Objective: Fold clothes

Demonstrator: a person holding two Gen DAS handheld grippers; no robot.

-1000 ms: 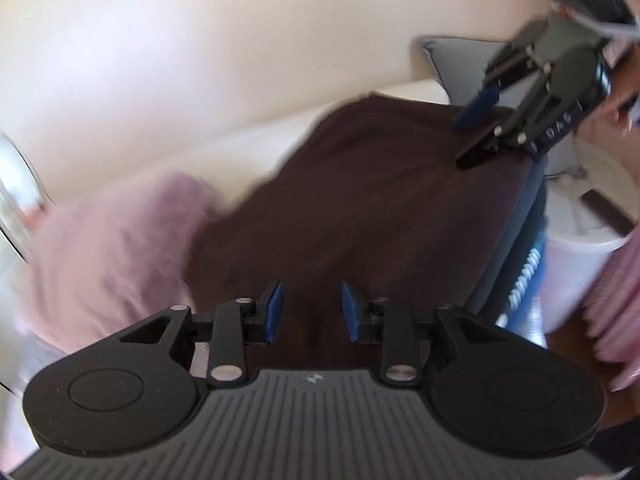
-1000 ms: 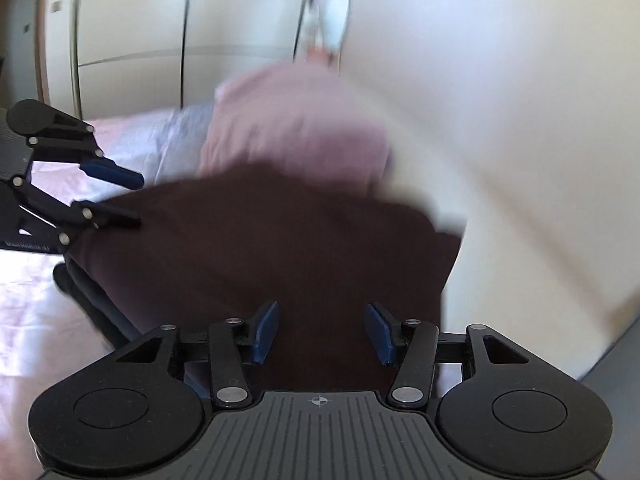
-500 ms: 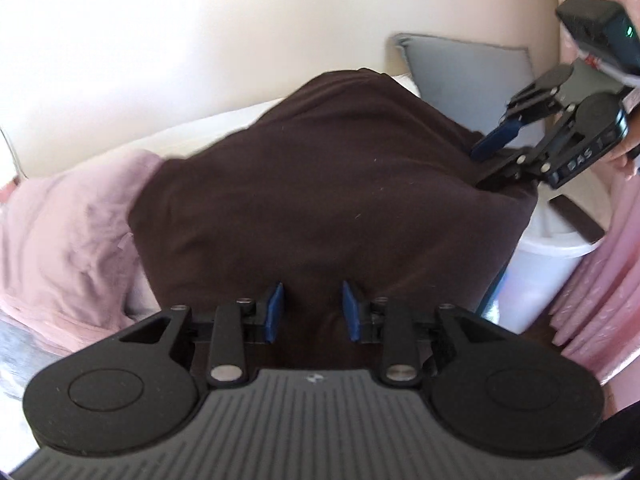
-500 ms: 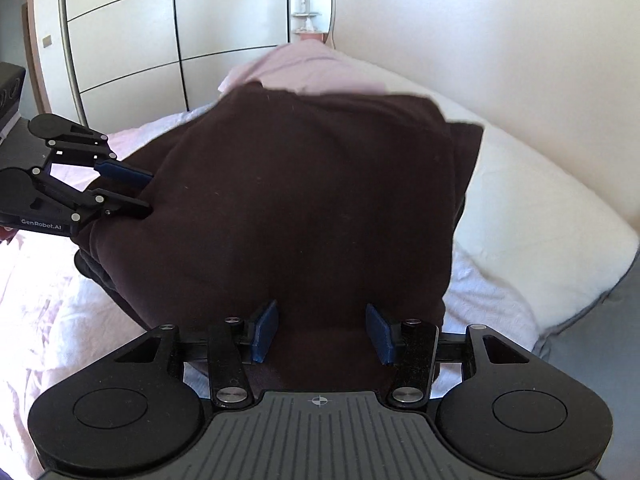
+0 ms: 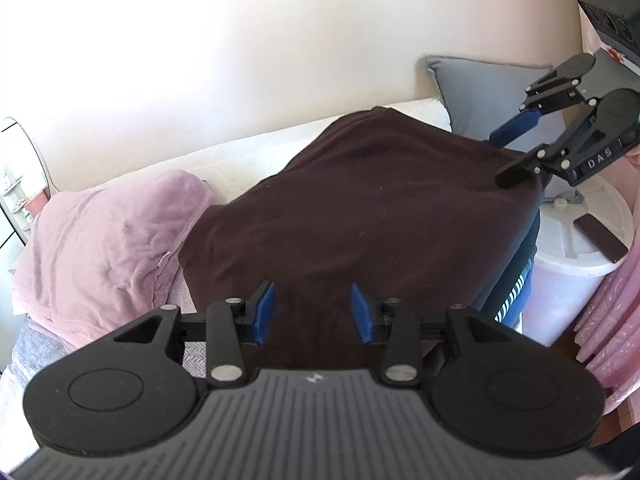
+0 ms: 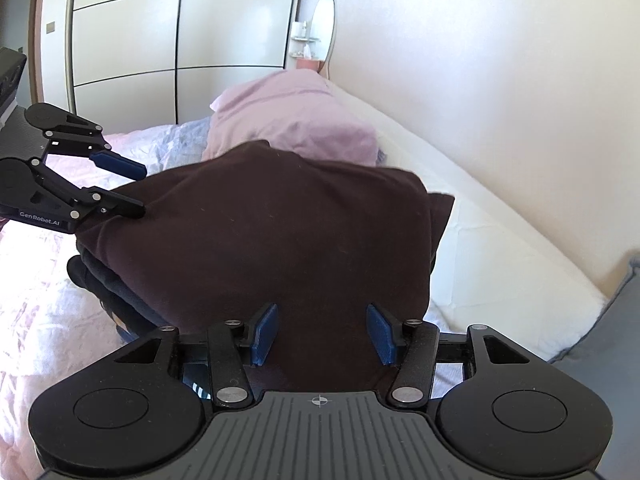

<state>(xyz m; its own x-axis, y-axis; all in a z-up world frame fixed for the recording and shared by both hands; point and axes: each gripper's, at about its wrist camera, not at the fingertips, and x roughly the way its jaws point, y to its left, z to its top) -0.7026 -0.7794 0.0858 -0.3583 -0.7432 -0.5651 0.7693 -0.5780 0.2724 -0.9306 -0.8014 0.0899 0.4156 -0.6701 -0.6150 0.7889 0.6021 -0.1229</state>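
Dark brown fabric is filling the middle of both wrist views: a folded brown garment (image 5: 372, 216) is lying on top of a stack of dark folded clothes (image 6: 108, 284) on the bed, with a blue striped piece (image 5: 516, 292) showing at the stack's edge. You are holding your left gripper (image 5: 312, 312) over one side of the brown garment. Its jaws have just been opening, and the cloth is sitting between the blue pads (image 5: 264, 312) with a gap on each side, so they are not pressing on it. You are holding your right gripper (image 6: 322, 334) at the opposite side. Its jaws are standing apart too, with brown fabric between the pads but no visible pinch. A crumpled pink garment (image 5: 108, 240) is lying just beside the stack, near the white pillow (image 6: 500, 256) along the wall. A grey cushion (image 5: 480, 92) is leaning behind the pile. A white round side table (image 5: 568, 272) with a dark flat object (image 5: 600, 238) on it is standing beside the bed
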